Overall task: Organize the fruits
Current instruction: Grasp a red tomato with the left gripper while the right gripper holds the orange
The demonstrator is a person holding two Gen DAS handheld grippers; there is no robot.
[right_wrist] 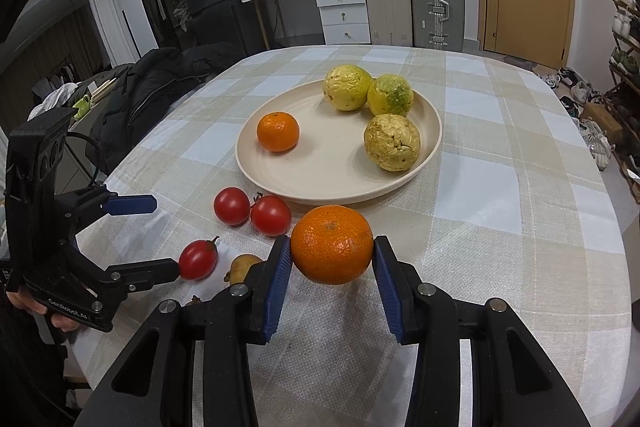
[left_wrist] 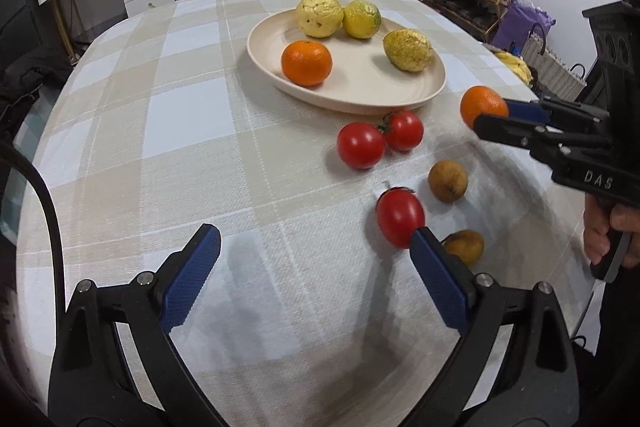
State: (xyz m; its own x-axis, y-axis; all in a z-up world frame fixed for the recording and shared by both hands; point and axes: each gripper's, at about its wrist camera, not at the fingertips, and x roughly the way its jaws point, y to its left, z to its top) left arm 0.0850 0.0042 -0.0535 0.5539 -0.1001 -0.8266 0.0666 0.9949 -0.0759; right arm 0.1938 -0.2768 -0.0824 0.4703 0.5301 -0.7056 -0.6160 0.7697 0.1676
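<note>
The right gripper [right_wrist: 333, 255] pinches an orange [right_wrist: 332, 245], lifted just off the surface [right_wrist: 500, 227], near the plate [right_wrist: 320, 175]. The left gripper [left_wrist: 316, 247] is spread wide, one finger right by a tomato [left_wrist: 400, 217].

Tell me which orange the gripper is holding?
The orange off the plate, squeezed by the right gripper above the tablecloth. The other orange sits untouched on the cream plate beside the yellow fruits.
</note>
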